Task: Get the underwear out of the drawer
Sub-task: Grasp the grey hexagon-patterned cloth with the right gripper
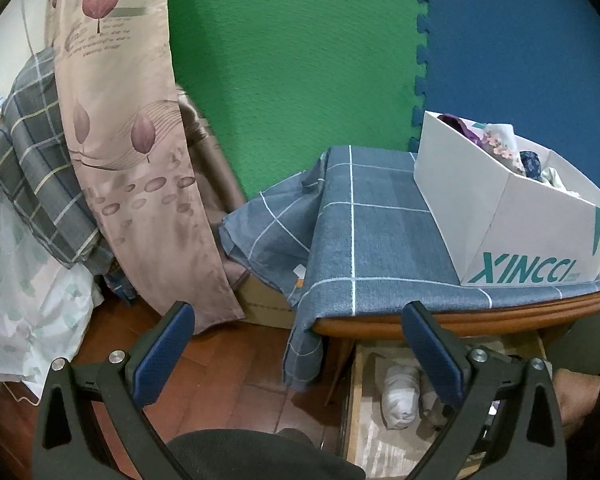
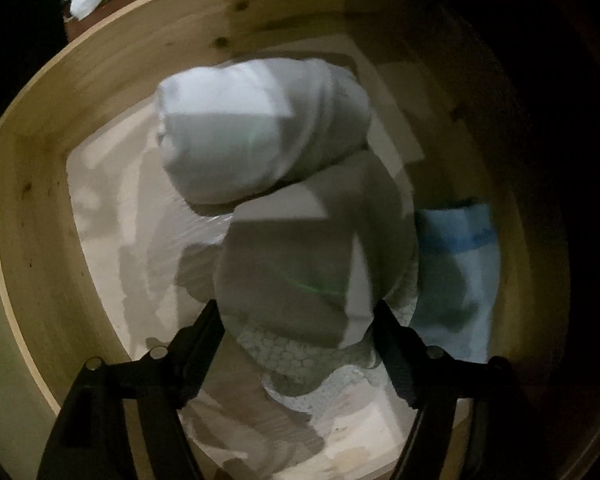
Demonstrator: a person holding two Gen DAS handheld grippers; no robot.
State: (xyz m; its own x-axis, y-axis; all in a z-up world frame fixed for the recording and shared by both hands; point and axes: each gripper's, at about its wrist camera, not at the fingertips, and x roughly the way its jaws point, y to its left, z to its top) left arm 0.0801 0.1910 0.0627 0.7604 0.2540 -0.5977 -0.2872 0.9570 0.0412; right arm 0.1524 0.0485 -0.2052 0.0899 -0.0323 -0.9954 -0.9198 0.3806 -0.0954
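Looking straight down into the open wooden drawer (image 2: 100,96), I see three rolled pieces of underwear: a white roll (image 2: 260,132), a grey roll (image 2: 316,264) with a dotted band, and a light blue roll (image 2: 456,264). My right gripper (image 2: 298,320) is open, and its fingertips stand on either side of the grey roll's near end, right at its edges. In the left wrist view my left gripper (image 1: 300,320) hangs open and empty above the floor, left of the drawer (image 1: 354,400), where the white roll (image 1: 400,396) shows.
A white XINCCI box (image 1: 520,216) holding several garments stands on the cabinet's blue checked cloth (image 1: 372,232). A patterned curtain (image 1: 140,160) and bedding (image 1: 32,160) are on the left. A hand (image 1: 576,392) shows at the drawer's right edge. The floor (image 1: 236,368) is red-brown tile.
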